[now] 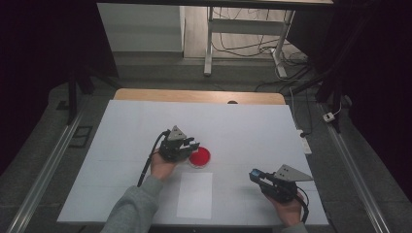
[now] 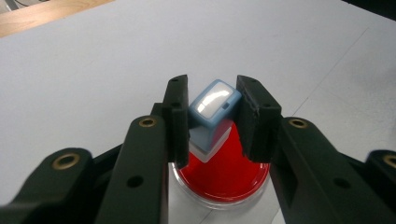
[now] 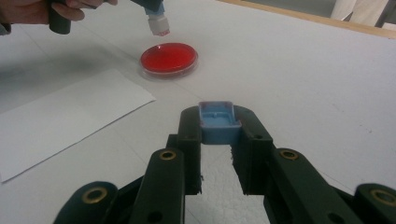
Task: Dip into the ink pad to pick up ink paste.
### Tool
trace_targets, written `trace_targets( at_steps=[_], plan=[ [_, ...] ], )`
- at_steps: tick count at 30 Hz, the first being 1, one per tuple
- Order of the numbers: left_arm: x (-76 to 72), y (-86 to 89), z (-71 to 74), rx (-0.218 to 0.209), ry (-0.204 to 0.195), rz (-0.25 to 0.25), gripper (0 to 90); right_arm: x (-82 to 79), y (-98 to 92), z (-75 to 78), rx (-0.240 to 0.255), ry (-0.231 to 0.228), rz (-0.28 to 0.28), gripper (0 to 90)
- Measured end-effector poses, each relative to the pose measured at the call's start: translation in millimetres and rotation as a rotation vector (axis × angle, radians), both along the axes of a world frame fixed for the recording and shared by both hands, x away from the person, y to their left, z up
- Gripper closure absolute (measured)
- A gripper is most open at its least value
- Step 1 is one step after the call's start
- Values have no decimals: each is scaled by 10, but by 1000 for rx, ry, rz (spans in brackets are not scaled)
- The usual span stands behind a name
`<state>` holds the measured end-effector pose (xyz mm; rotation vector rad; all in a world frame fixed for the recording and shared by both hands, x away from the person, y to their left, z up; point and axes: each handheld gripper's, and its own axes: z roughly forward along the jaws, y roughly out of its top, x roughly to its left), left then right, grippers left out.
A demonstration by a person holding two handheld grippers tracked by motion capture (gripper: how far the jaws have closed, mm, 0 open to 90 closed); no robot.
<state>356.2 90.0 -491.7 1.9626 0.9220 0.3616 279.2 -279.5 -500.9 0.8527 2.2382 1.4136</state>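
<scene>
Inking step, judging by the setup. High view: left gripper (image 1: 190, 144) sits at the near-left edge of the red ink pad (image 1: 200, 157); right gripper (image 1: 256, 175) is well apart, near the paper (image 1: 195, 194).

Left gripper view: jaws clamped on the blue stamp (image 2: 211, 112), tilted above the pad. Level it, then press straight down.

Right gripper view: jaws shut on the blue cap (image 3: 218, 122); stamp hangs just above the pad. Keep the cap parked.

Two grippers counted, left gripper (image 2: 212, 119) and right gripper (image 3: 217, 135), one blue stamp (image 2: 211, 112), one blue cap (image 3: 218, 123), one red ink pad (image 1: 199, 157), one white paper sheet (image 1: 195, 195), one table (image 1: 252, 126)
</scene>
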Motion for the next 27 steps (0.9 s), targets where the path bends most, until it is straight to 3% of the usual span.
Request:
trace_targets(
  at_steps=[5, 27],
  plan=[
    [-2, 73, 27, -33, 5, -1, 668, 4, -9, -6, 1, 3, -5, 736],
    [-123, 205, 153, -37, -4, -34, 667, 1, -49, 9, 8, -5, -23, 736]
  ],
)
